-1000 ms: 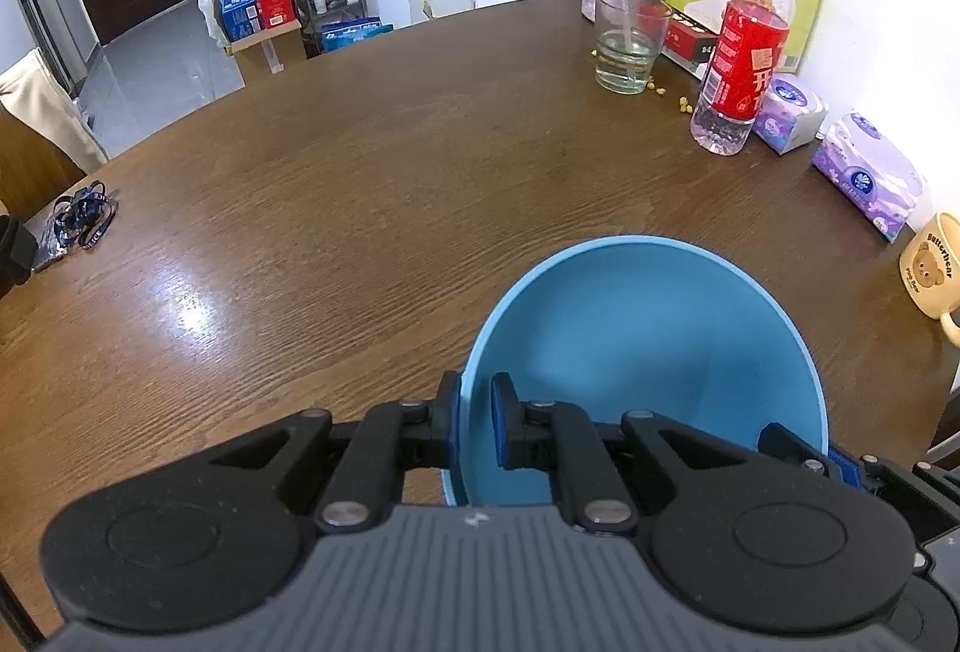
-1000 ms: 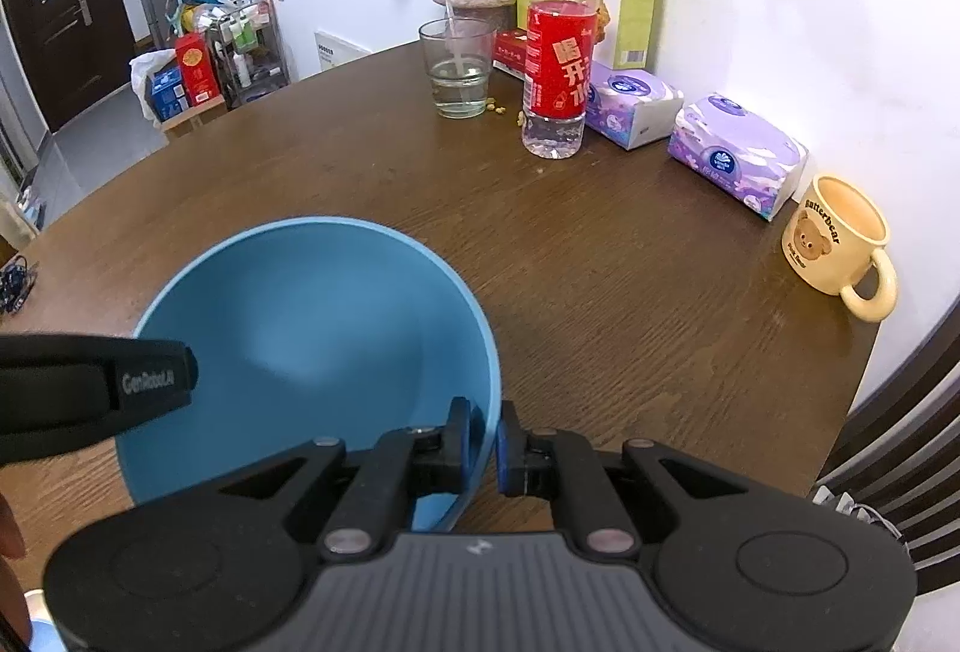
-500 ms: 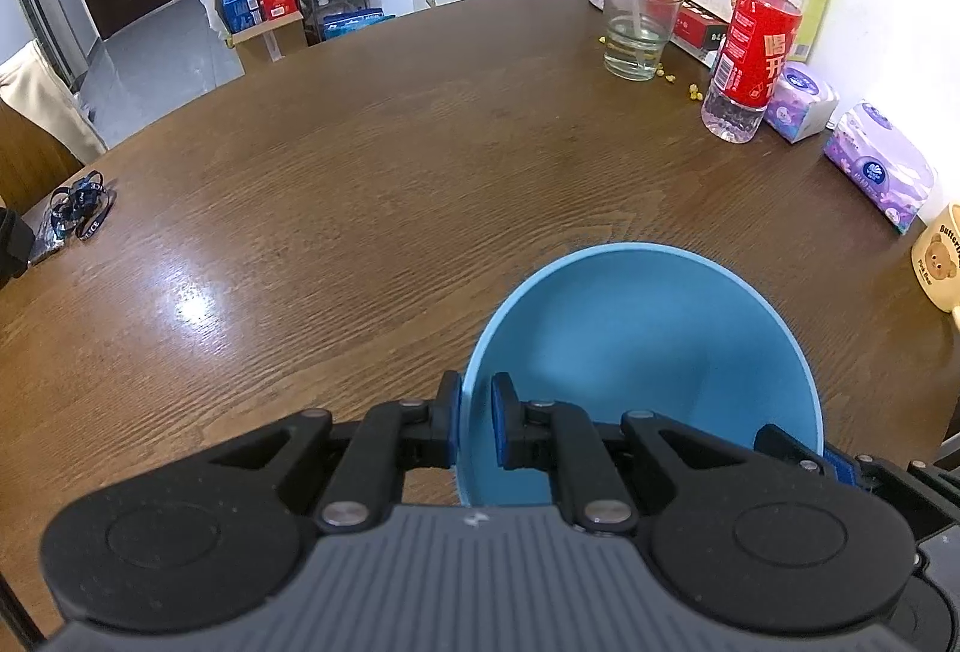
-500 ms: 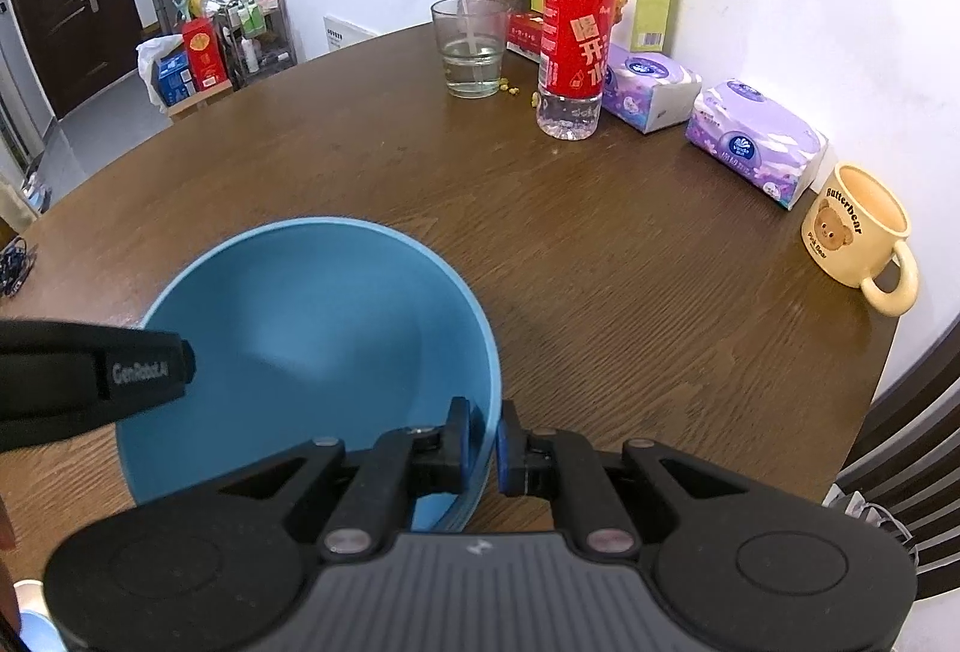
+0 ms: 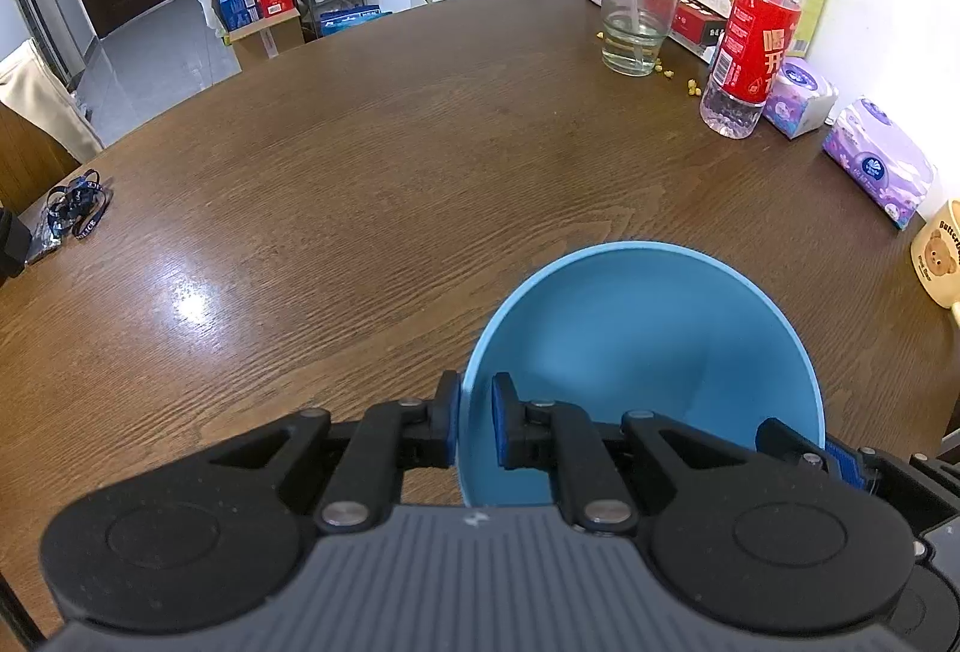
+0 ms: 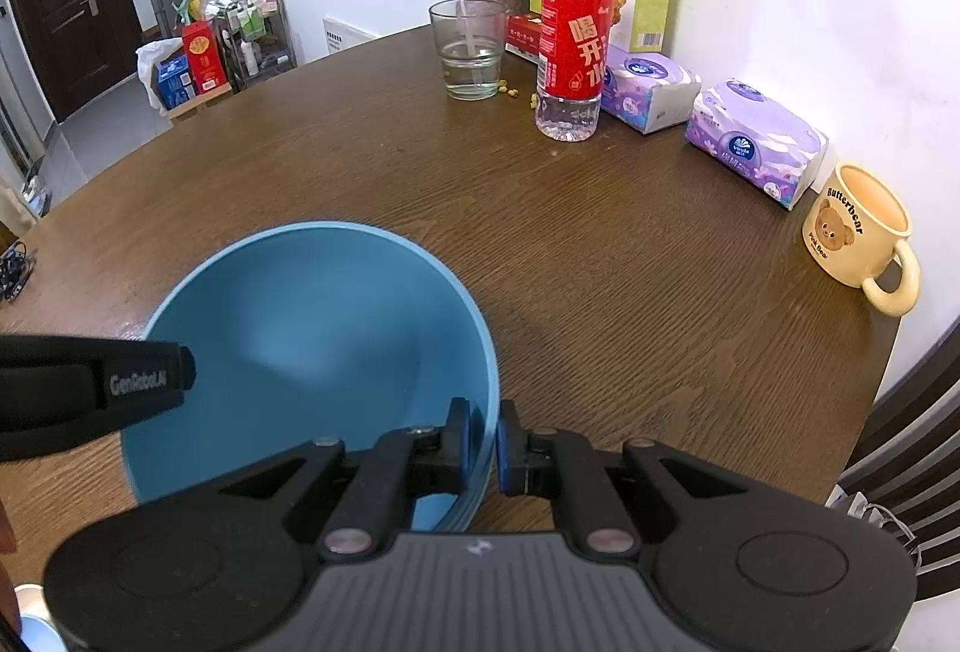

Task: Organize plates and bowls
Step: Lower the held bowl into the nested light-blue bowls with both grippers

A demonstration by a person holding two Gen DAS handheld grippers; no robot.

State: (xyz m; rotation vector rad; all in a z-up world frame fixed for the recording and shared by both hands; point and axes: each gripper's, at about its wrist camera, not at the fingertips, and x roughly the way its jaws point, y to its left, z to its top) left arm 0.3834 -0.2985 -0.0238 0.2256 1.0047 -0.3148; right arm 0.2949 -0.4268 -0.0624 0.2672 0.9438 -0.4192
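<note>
**Over the wooden table, two grippers share one blue bowl**

From the left wrist view, the left gripper (image 5: 476,427) is clamped on the rim of the blue bowl (image 5: 648,346), one pad outside the wall and one inside, at about nine o'clock on the bowl's circle. The bowl appears to be lifted and tipped toward the camera, its empty inside facing up and forward over the brown table (image 5: 360,184). At about four o'clock on the rim, a bit of the right gripper (image 5: 840,463) shows, gripping the opposite side. Holding a wide, smooth bowl at two opposed points probably keeps it from swinging or slipping out of a single thin pinch. At one o'clock on the table stand a water glass (image 5: 636,27), a red-labelled bottle (image 5: 753,51) and tissue packs (image 5: 876,166), all well apart from the bowl.

From the right wrist view, the right gripper (image 6: 483,445) is closed on the bowl's (image 6: 312,328) rim at about four o'clock, pads either side of the wall. The left gripper's black finger (image 6: 90,382) reaches in from nine o'clock to the far rim. A yellow bear mug (image 6: 855,226) sits at three o'clock near the table edge, clear of the load. No plates or other bowls are plainly visible, so where this bowl is meant to go cannot be told; the open centre of the table at twelve o'clock looks like free room to set it down.
</note>
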